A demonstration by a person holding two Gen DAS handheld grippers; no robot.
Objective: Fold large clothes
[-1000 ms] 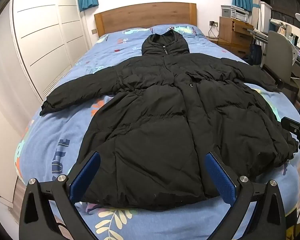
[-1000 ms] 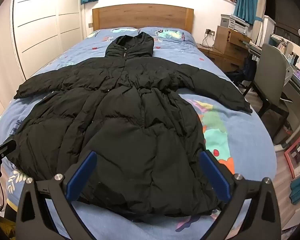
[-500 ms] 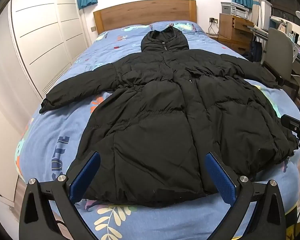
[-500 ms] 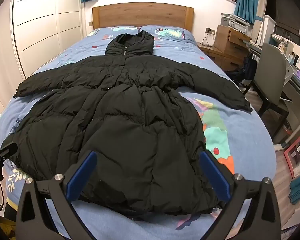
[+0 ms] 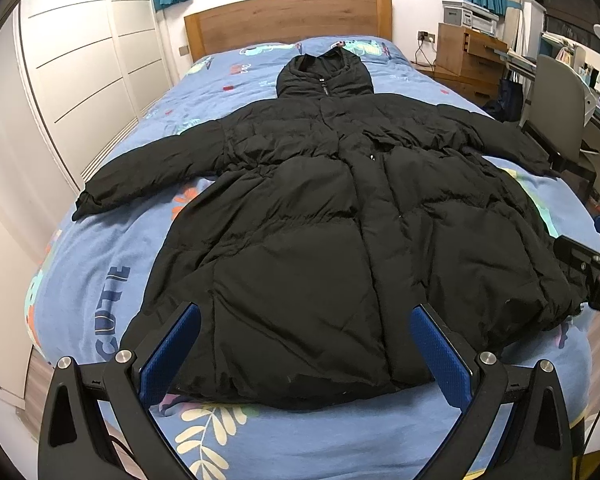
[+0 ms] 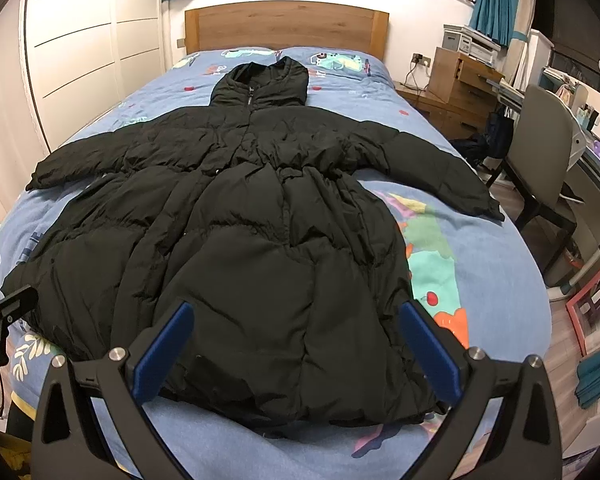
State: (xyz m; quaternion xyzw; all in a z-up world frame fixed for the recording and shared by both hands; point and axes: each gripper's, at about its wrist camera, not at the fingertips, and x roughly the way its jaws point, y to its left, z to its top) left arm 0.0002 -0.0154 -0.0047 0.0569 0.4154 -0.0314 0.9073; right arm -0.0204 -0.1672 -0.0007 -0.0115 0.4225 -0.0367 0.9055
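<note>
**One black coat spread flat, both grippers released above its hem**

One bed fills most of each view, covered in a blue quilt printed with cartoon shapes and letters, its wooden headboard against the far wall. White wardrobe doors stand along the left side; a desk chair and a wooden bedside cabinet sit on the right.

Lying on the quilt is the black puffer coat, face up and zipped, hood toward the headboard and hem toward the cameras. Both sleeves are stretched outward: the left sleeve reaches toward the wardrobe side, the right sleeve toward the chair side. The coat's skirt flares wide and bunches a little at its right-hand corner.

The left gripper hovers over the near hem, its blue-padded fingers spread wide with nothing between them. The right gripper hangs likewise over the hem, fingers parted and holding nothing. Each gripper's black frame shows at the edge of the other's view.
</note>
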